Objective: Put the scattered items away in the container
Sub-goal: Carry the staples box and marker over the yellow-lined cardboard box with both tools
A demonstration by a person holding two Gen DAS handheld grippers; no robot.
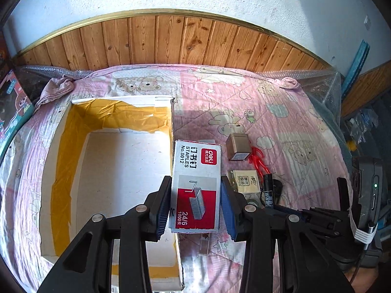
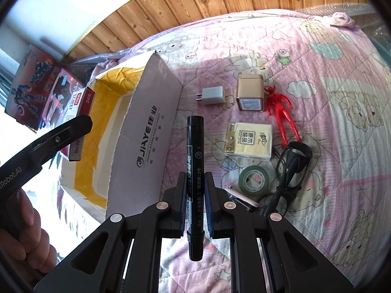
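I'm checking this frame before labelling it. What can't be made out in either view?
- Left wrist view: the white wall charger is hidden behind the held grey-and-red staples box.
- Left wrist view: the green tape roll is mostly covered by the left gripper.
- Right wrist view: the open cardboard box floor is hidden by its near wall.
- Right wrist view: a silver object is cut off by the right gripper, shut on the black marker pen.

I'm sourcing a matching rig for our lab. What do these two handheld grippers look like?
Both the left gripper and the right gripper are matte black plastic linkages with round silver pivot pins and ribbed blue pads inside the fingers. White "Robot.AI" lettering runs along the left one's arm in the right wrist view. No sleeves show.
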